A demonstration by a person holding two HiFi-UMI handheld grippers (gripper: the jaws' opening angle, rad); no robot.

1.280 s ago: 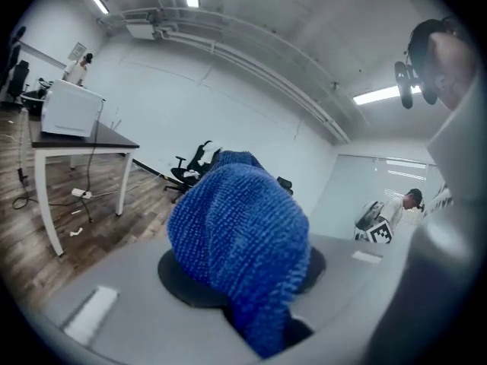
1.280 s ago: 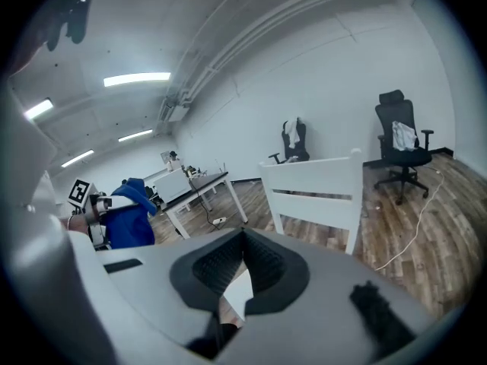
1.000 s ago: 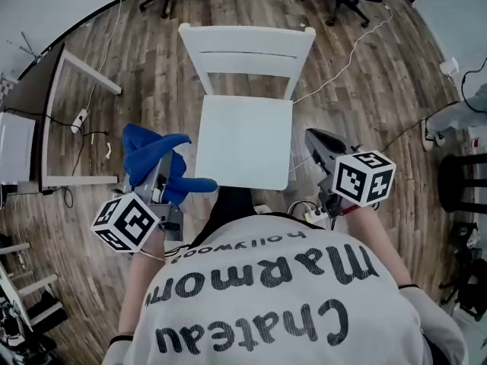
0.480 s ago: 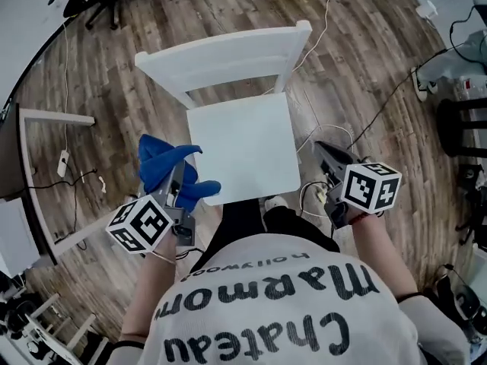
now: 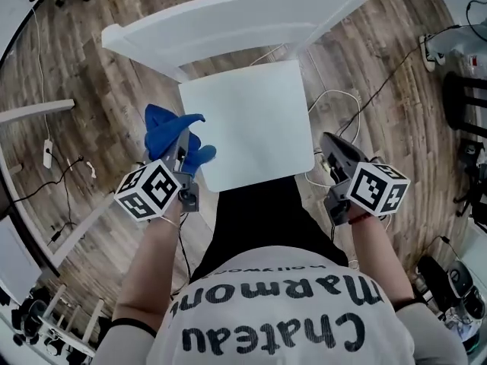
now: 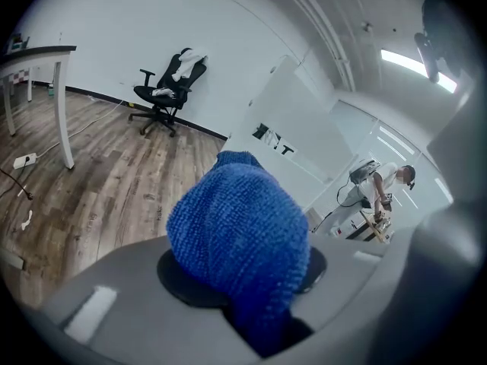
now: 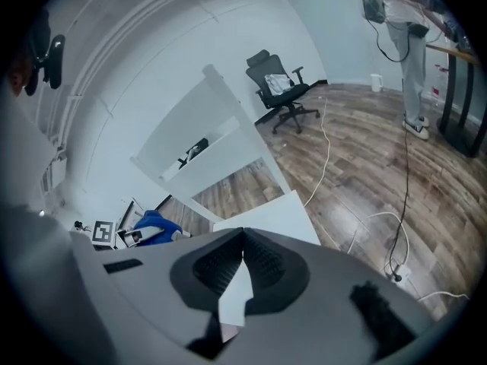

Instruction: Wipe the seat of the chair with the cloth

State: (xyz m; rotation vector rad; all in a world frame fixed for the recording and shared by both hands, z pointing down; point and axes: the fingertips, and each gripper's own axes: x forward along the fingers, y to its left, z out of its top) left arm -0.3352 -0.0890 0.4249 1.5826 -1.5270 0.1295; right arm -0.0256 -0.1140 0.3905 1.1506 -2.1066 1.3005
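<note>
The left claw (image 5: pixel 183 147) squeezes the blue cloth (image 5: pixel 162 131) by the near left edge of the white chair seat (image 5: pixel 251 124). The right claw (image 5: pixel 329 143) is closed on nothing, just right of the seat.

chair (image 5: pixel 228 15) nearer below, left gripper (image 5: pixel 185 143) with cloth (image 5: pixel 162 131) moved up along seat (image 5: pixel 247 120) left edge

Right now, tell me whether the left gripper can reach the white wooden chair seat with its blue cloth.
Probably yes: the left gripper, shut on the blue cloth, hangs beside the left edge of the bare white chair seat, nothing between.
</note>
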